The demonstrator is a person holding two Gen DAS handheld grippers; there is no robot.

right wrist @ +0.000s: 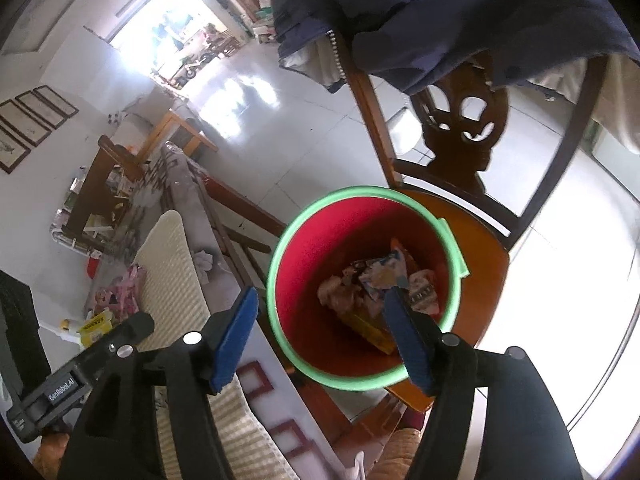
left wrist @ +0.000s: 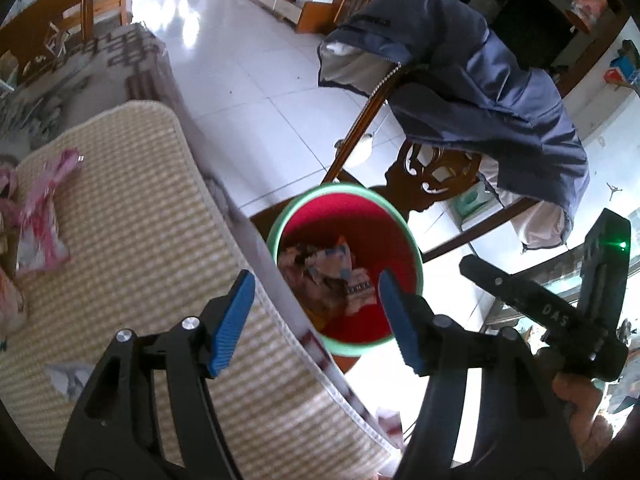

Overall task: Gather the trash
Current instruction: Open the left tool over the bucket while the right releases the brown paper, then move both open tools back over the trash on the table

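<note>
Wooden chair (right wrist: 476, 240), jacket-draped back, bucket (right wrist: 352, 376) bottom trash-hidden

red bucket (right wrist: 320, 264) | green rim | upright on chair | crumpled wrappers (right wrist: 376, 280) inside

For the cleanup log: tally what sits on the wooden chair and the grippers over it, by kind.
Red bucket with green rim: 1
Blue jacket draped on chair back: 1
Left gripper, open, empty: 1
Right gripper, open, empty: 1
Total: 4
</note>
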